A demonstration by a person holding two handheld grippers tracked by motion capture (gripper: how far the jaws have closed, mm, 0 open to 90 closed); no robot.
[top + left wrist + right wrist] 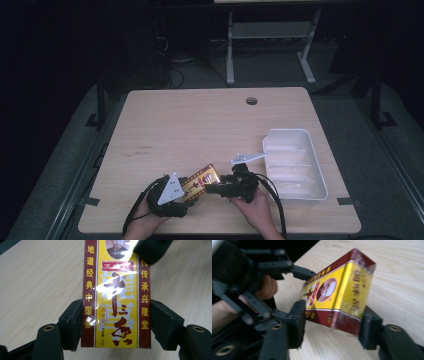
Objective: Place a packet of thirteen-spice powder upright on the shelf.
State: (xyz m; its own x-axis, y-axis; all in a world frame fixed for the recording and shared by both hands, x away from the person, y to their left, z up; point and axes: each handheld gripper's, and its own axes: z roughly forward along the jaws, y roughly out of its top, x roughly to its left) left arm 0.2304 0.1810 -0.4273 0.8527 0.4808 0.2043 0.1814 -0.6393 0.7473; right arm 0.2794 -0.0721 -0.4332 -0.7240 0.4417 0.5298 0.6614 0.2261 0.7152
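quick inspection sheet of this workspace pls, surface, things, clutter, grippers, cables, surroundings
surface: light wooden table with a round hole near its far edge
job's things: yellow and red box, held off the table between both grippers
clutter: white divided tray at the right
grippers: left gripper clamped on the box's sides; right gripper at the box's other end, pads against it
cables: black cable trailing from the right gripper
surroundings: dark room, grey floor, white frame legs beyond the table

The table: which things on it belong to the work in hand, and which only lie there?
In the work:
- yellow and red box, held at both ends
- left tongs
- right tongs

Lying about:
- white tray, at the table's right side, untouched
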